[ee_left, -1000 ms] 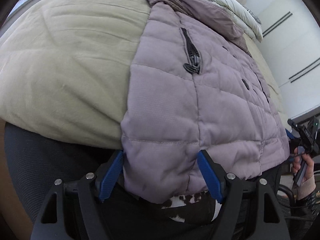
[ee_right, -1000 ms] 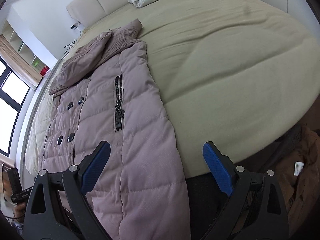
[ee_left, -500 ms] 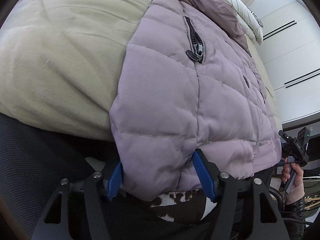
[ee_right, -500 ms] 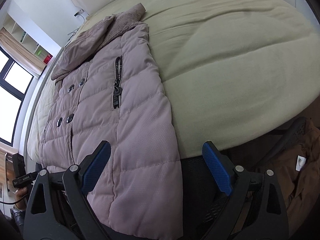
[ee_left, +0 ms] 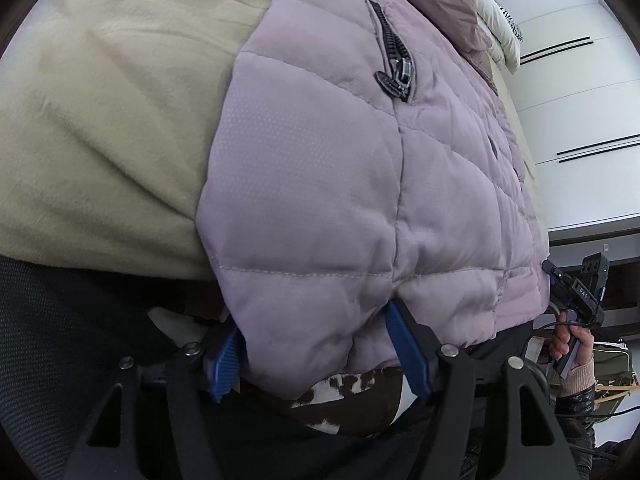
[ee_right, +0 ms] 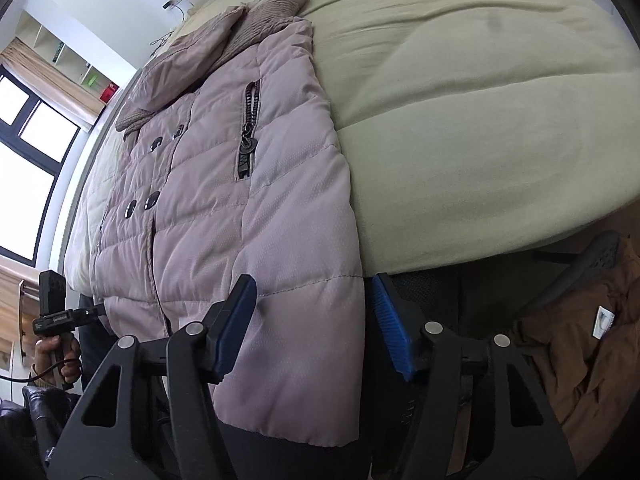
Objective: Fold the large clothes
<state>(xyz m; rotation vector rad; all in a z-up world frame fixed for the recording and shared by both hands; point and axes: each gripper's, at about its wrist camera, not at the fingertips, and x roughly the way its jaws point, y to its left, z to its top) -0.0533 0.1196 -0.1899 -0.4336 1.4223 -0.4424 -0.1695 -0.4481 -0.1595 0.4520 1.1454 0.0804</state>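
Note:
A lilac quilted puffer jacket [ee_left: 320,184] lies flat on the beige bed [ee_left: 100,120], with its hem hanging over the near edge. In the left wrist view, my left gripper [ee_left: 316,352] has its blue pads pressed into one hem corner, which bulges between them; the jaws are opening slightly. In the right wrist view, my right gripper [ee_right: 312,320] straddles the other corner of the jacket [ee_right: 248,200] and its jaws are closing. One of its fingers [ee_right: 236,320] touches the fabric. The other stands just off the jacket's side edge.
A black mesh chair [ee_left: 60,340] stands against the bed's near edge. Cow-print cloth [ee_left: 352,392] shows under the hem. A brown garment [ee_right: 580,360] lies on a chair at the right. A white duvet [ee_left: 496,16] lies at the bed's head, near white wardrobes [ee_left: 580,120]. A window [ee_right: 24,160] is on the left.
Both grippers tipped down toward the hem. The left pads drew in onto the hem corner. The right jaws narrowed from wide apart to close around the other corner.

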